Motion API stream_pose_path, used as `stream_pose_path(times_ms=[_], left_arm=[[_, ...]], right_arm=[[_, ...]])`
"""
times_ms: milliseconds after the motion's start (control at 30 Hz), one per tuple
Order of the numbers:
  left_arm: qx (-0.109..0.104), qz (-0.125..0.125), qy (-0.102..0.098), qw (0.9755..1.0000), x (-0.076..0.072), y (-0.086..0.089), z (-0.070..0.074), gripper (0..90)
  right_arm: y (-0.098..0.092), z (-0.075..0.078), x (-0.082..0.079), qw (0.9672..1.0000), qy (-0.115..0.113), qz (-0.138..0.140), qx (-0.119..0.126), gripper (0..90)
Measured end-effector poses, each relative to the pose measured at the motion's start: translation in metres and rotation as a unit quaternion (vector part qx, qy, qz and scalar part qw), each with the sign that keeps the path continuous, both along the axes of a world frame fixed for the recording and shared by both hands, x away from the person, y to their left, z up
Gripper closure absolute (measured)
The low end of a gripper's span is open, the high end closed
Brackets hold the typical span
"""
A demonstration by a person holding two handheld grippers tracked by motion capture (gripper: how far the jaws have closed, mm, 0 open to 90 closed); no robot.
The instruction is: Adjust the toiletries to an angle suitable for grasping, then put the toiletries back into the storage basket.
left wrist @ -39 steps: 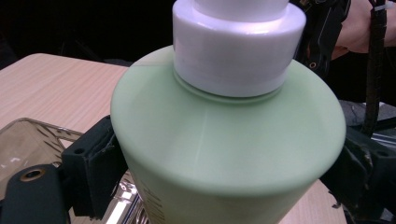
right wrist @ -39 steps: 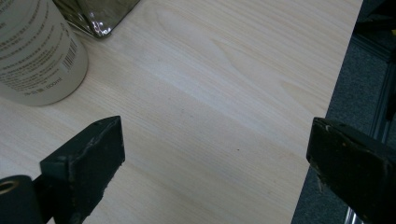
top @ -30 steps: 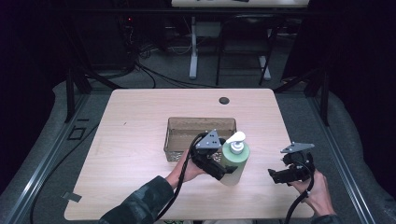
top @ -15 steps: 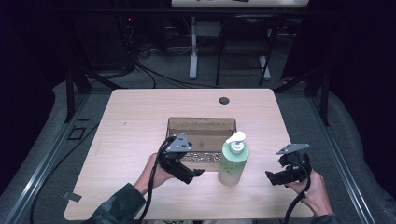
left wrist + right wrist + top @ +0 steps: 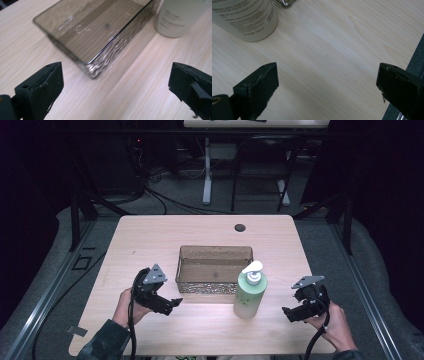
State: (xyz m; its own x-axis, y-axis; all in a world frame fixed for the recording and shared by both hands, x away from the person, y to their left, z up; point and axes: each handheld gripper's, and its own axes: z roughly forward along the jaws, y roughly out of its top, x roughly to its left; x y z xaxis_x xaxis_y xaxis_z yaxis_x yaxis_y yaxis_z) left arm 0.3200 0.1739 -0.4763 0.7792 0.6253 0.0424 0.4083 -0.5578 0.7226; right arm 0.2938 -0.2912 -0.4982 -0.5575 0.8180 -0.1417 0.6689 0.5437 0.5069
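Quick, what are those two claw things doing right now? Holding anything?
Left gripper: open, holding nothing, beside the smoky clear plastic tray.
Right gripper: open, holding nothing, apart from the pale green pump bottle.

High view overhead, facing forward; gripper views close, sharing the bottle point(image 5: 250, 292)

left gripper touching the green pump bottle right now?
Apart. High view: the left gripper sits well left of the green pump bottle, bare wooden table between them.
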Motion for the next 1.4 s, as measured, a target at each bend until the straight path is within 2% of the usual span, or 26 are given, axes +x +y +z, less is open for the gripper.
stream_pose_path(times_ms=[100,300,400,500,600,800,1033,1100,1233,1300,1400], left_arm=[[0.007,0.021,0.011,0.9997,-0.001,0.012,-0.005,0.0],[0.021,0.044,0.006,0.9988,-0.005,0.024,-0.006,0.0],[0.017,0.053,0.009,0.9984,-0.005,0.031,-0.008,0.0],[0.018,0.057,-0.001,0.9982,-0.007,0.033,-0.006,0.0],[0.026,0.058,0.000,0.9980,-0.006,0.034,-0.007,0.0],[0.034,0.049,0.013,0.9981,-0.003,0.035,-0.013,0.0],[0.034,0.048,0.014,0.9982,-0.002,0.036,-0.013,0.0],[0.033,0.042,0.014,0.9985,-0.002,0.037,-0.013,0.0],[0.036,0.039,0.013,0.9985,-0.002,0.036,-0.014,0.0],[0.042,0.037,0.014,0.9983,-0.002,0.036,-0.014,0.0],[0.040,0.034,0.015,0.9985,-0.004,0.035,-0.015,0.0]], right_arm=[[0.001,-0.001,0.001,1.0000,0.006,0.006,-0.003,2.6],[0.000,-0.004,0.003,0.9999,0.011,0.003,-0.007,0.0],[0.001,-0.003,0.003,0.9999,0.011,0.004,-0.005,0.2],[0.003,-0.001,0.002,0.9999,0.008,0.015,-0.001,1.8],[0.005,0.000,0.002,0.9997,0.005,0.023,0.002,2.0],[0.009,0.004,-0.001,0.9991,0.009,0.042,0.004,3.8],[0.010,0.004,0.000,0.9988,0.021,0.044,0.001,1.7],[0.011,0.005,0.000,0.9983,0.037,0.045,0.002,0.0],[0.012,0.005,0.000,0.9975,0.048,0.052,0.003,0.0],[0.013,0.006,0.000,0.9973,0.047,0.056,0.001,0.0],[0.014,0.011,0.000,0.9968,0.048,0.063,0.003,0.0]])
